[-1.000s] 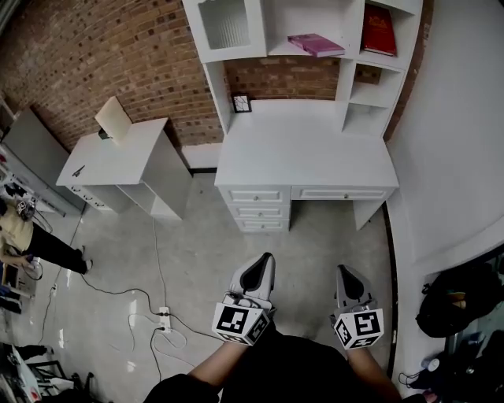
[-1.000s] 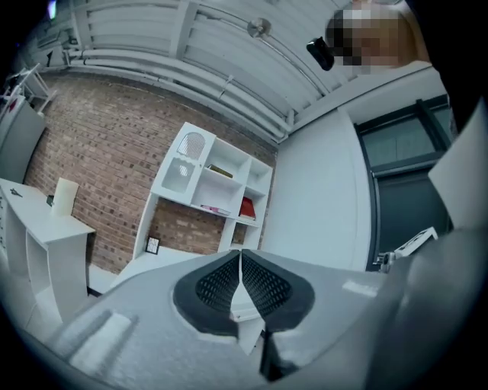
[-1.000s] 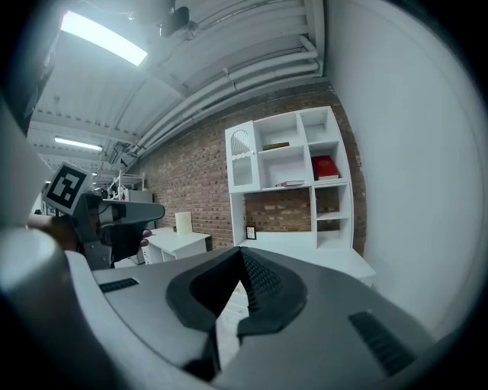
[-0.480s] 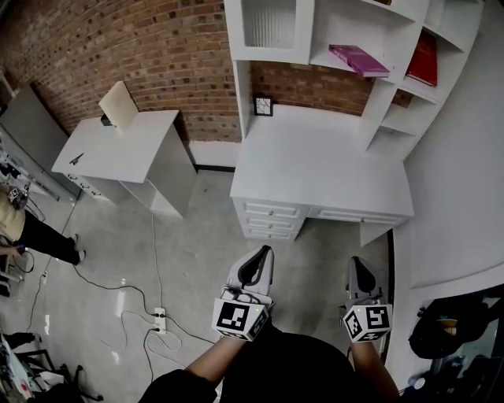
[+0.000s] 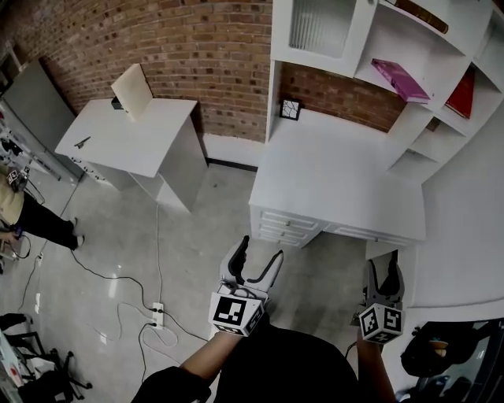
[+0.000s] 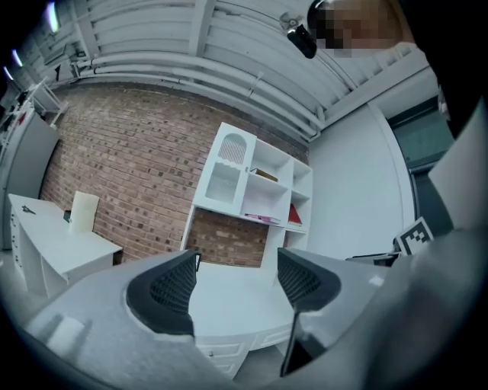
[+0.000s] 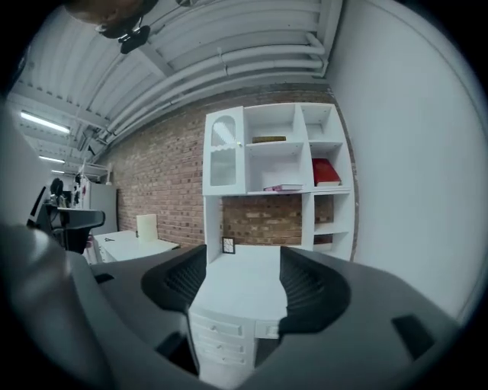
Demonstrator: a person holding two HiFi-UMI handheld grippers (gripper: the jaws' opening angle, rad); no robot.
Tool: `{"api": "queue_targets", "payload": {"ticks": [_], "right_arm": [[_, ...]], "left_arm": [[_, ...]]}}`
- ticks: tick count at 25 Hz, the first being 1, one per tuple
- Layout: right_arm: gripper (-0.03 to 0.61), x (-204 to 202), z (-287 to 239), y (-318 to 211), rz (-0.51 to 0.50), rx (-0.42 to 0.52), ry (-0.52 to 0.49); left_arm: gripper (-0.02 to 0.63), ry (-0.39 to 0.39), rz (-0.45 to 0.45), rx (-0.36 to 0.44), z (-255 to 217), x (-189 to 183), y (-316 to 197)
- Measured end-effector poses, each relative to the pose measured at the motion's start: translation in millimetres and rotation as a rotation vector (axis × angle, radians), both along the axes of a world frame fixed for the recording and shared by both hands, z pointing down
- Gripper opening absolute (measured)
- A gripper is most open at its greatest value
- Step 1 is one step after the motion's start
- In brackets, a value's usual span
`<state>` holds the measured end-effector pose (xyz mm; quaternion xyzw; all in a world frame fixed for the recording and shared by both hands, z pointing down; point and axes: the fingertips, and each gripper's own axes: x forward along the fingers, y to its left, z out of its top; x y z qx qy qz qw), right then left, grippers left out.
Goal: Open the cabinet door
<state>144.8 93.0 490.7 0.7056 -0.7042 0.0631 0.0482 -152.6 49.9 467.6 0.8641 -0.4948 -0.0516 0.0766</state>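
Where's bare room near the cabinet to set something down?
Nearly the whole desk top is bare, from the small frame at its back-left corner to the drawers. Shelves above hold a pink book and a red book.

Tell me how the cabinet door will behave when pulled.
The cabinet door is a framed white panel, so it is probably stiff and should swing rather than flex. Its ribbed pane looks like glass, so it may be fragile. It looks slim, so likely light.
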Motion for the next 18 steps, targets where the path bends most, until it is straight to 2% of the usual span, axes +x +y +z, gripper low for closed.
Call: {"api": "queue_targets", "payload": {"ticks": [2,5,11,18], "right_arm": [[0.319,0.9,1.4,-7.2,0.065,0.007,-0.006],[0.327,-7.4,-0.2,-20.1,0.112,0.022,0.004],[0.327,-50.6,0.0,-50.8,0.111,-0.003,0.031],[0.327,-73.3,6.8,-60.5,0.096,-0.081,0.103]], "left_arm": [[0.322,-0.002,-0.007,-0.009,5.7,-15.8,-12.5],[0.327,0.004,-0.015,-0.029,14.8,-39.3,-31.3],[0.327,0.026,0.003,-0.037,21.7,-81.0,-62.5],[0.327,0.066,0.021,-0.031,25.3,-95.6,-81.6]]}}
